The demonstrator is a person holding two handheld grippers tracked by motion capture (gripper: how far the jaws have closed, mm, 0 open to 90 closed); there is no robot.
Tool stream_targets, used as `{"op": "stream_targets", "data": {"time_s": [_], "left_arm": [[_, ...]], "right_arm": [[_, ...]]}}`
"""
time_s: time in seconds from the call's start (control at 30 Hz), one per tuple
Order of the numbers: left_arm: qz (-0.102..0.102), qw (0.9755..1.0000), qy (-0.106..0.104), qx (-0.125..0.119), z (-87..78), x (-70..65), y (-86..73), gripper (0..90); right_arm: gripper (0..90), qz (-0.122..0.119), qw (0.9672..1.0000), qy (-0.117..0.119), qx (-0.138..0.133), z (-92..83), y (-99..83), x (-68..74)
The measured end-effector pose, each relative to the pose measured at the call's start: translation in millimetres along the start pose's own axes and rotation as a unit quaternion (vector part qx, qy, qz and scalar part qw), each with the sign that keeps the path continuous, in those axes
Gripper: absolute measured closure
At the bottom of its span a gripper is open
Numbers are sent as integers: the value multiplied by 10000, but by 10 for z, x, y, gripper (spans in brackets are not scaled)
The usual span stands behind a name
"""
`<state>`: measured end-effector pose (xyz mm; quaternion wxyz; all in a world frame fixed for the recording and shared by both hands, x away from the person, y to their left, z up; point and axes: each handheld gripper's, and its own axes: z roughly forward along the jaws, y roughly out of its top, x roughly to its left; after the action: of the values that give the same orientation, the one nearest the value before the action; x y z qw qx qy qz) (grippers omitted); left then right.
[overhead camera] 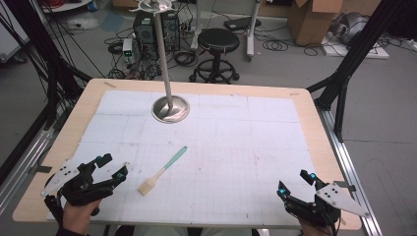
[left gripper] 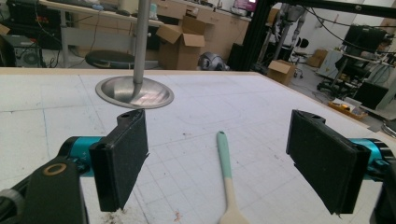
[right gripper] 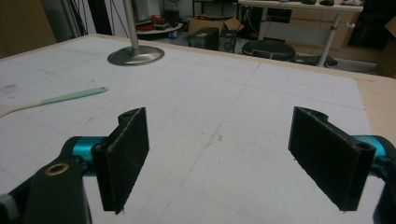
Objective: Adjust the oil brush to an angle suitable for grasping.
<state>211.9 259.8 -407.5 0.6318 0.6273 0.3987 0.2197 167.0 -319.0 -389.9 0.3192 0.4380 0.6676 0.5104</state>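
Brush (overhead camera: 162,170) lies flat on the gridded mat (overhead camera: 236,147), near the front left, its long axis running diagonally: bristles toward the person, mint handle pointing away toward the metal stand base (overhead camera: 170,108). Left gripper (overhead camera: 111,167) sits just beside the bristle end, jaws spread wide, nothing between them. Right gripper (overhead camera: 294,183) rests well apart at the front right, jaws likewise spread and empty. Left looks the nearer for a pick.

Left gripper (overhead camera: 109,167) at the near left, held in the person's left hand (overhead camera: 78,212), jaws spread wide with nothing between them, pointing forward and toward the right; right gripper (overhead camera: 295,183) at the near right, jaws likewise wide apart and empty, pointing forward and toward the left; both held low, well apart from each other.
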Motion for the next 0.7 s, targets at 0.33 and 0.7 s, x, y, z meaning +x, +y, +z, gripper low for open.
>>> {"op": "stream_targets", "data": {"time_s": [0.33, 0.7], "left_arm": [[-43, 9997, -162, 175, 68, -58, -14, 208], [268, 9968, -633, 406, 271, -253, 74, 233]], "right_arm": [[188, 58, 10000, -35, -32, -42, -15, -34], [189, 15, 10000, 54, 19, -23, -6, 31]]}}
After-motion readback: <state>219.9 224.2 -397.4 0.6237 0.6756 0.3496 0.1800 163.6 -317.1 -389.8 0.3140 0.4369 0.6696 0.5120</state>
